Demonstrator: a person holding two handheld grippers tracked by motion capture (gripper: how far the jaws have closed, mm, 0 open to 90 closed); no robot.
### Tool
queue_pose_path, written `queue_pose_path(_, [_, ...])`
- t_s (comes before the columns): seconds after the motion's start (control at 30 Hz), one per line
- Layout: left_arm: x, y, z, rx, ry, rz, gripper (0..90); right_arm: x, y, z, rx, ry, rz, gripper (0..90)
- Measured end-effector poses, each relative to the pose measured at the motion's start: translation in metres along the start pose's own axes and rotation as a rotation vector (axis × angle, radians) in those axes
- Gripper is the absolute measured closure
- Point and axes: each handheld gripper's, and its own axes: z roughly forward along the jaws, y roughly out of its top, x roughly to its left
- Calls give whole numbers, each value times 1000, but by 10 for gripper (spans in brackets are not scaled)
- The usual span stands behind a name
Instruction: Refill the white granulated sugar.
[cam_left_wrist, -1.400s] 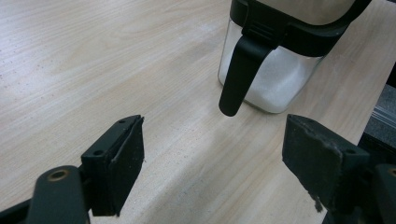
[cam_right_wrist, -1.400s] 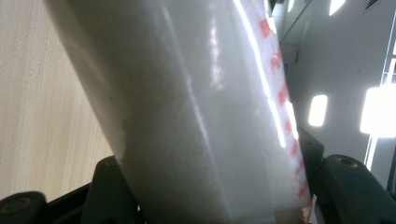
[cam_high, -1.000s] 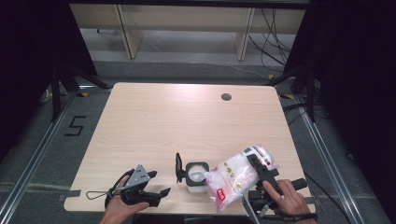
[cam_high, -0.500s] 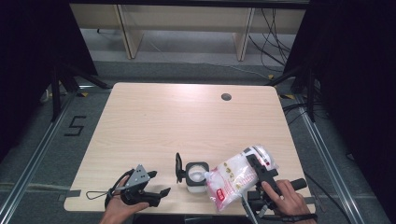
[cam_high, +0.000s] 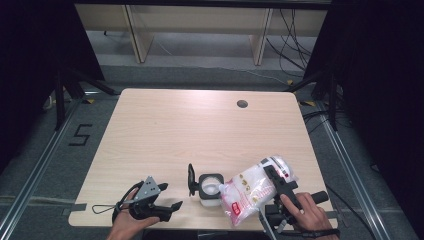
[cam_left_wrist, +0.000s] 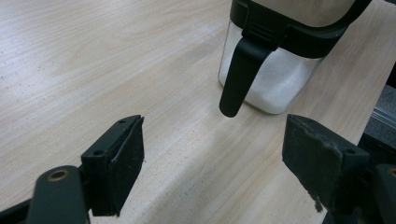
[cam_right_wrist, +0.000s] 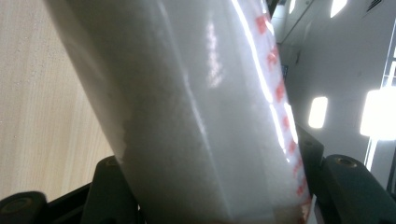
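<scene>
My recording lab bench

I work at a bare wooden table (cam_high: 165, 135) ringed by black curtains (cam_high: 380, 75), floor rails (cam_high: 30, 170), loose cables (cam_high: 292, 30) and a taped number (cam_high: 80, 135).

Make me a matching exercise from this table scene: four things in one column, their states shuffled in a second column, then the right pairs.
Things:
1. left gripper
2. right gripper
3. jar
4. table

States:
A. stands upright, lid flipped open, white grains inside
B. jaws apart, nothing between them
C. light wood, with a dark round hole near the far edge
D. clamped on a tilted plastic bag of white grains

Pairs: 1-B, 2-D, 3-A, 4-C
</scene>
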Motion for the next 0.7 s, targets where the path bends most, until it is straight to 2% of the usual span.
queue_pose_path(0.03, [0,0,0,-1,0,0,204,0,0,-1,23,22,8,446])
queue_pose_path(0.1, [-1,0,0,-7,-1,-4,204,-1,0,-1,10,12,-9,446])
queue_pose_path(0.17, [-1,0,0,-3,2,-8,204,-1,0,0,-9,-3,-5,446])
queue_pose_path(0.23, [0,0,0,1,-1,-1,204,0,0,0,-6,-5,5,446])
queue_pose_path(0.3, [0,0,0,-1,0,2,205,-2,0,-2,19,6,-8,446])
queue_pose_path(0.33, [-1,0,0,-1,4,-12,204,-1,0,-1,10,0,2,446])
queue_pose_path(0.43, [0,0,0,-5,-2,-1,204,-1,0,-1,10,5,0,446])
queue_pose_path(0.47, [0,0,0,-4,-2,5,204,0,-1,0,-8,-9,13,447])
queue_pose_path(0.53, [0,0,-1,5,1,9,204,-2,1,-2,20,30,-3,447])
queue_pose_path(0.57, [0,0,-1,5,1,9,204,-2,1,-2,20,30,-3,447])
queue_pose_path(0.6, [0,0,0,-1,1,1,204,-1,1,-1,15,27,2,447])
queue_pose_path(0.63, [0,0,0,-5,-1,1,204,1,2,0,8,21,27,447])
queue_pose_path(0.7, [0,0,0,-1,1,2,204,1,1,0,2,20,24,448])
